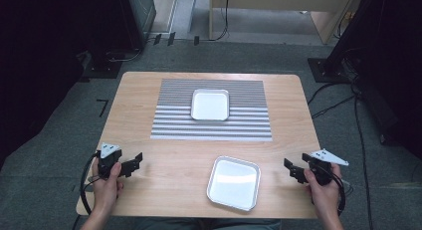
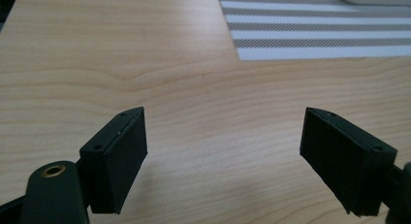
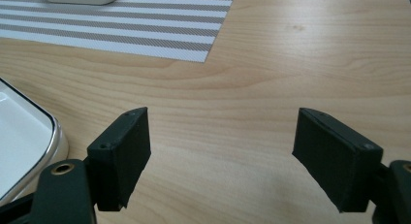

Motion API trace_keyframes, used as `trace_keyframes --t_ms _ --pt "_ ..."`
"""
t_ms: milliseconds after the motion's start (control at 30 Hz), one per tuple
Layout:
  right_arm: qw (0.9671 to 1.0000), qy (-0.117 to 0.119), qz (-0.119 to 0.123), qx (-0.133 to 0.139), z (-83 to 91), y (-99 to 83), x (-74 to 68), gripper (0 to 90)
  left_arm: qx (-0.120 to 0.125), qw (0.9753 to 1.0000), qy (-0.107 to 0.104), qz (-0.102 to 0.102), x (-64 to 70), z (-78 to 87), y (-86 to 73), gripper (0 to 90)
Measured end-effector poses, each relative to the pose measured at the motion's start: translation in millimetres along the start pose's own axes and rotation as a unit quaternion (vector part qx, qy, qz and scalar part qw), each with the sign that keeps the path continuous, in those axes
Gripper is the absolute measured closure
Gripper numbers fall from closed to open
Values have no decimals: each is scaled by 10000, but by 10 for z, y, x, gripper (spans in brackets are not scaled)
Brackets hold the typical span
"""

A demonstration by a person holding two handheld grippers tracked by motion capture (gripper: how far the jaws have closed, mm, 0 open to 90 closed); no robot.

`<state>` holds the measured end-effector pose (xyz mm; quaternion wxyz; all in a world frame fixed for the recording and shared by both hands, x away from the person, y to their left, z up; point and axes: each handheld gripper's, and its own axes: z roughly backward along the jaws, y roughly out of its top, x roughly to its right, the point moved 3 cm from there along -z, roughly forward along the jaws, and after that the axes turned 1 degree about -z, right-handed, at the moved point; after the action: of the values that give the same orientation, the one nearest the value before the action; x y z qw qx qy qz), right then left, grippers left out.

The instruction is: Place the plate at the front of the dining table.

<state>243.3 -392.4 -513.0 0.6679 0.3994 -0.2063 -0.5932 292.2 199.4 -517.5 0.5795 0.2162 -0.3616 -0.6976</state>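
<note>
Big wooden table with a striped placemat across the far middle. A small white square tray sits on the mat's far part, and a bigger white tray sits on bare wood near the front edge, a bit right of centre. Left gripper hovers at the near left, jaws spread wide, nothing in them. Right gripper is at the near right, just beside the bigger tray, also wide and empty.
</note>
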Motion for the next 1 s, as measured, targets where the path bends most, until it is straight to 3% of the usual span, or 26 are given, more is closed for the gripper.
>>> trace_keyframes --t_ms 167,267,467,533,667,1000 --pt "9997 22 -227 -50 67 -117 46 203 -171 9998 85 43 -109 13 -170 171" --pt "9997 -138 -167 -149 88 -205 52 191 -159 9998 135 66 -162 60 -210 171" --pt "9973 -549 -119 -463 88 -339 125 182 -155 9959 847 -276 -325 159 -302 171" --pt "9962 -731 -31 -480 79 -382 147 185 -214 9947 953 -316 -353 164 -325 171" --pt "9939 -986 179 -451 70 -418 124 170 -199 9959 862 -175 -373 177 -350 171" --pt "9938 -1025 143 -412 45 -422 129 122 -143 9968 761 -193 -365 167 -360 169"
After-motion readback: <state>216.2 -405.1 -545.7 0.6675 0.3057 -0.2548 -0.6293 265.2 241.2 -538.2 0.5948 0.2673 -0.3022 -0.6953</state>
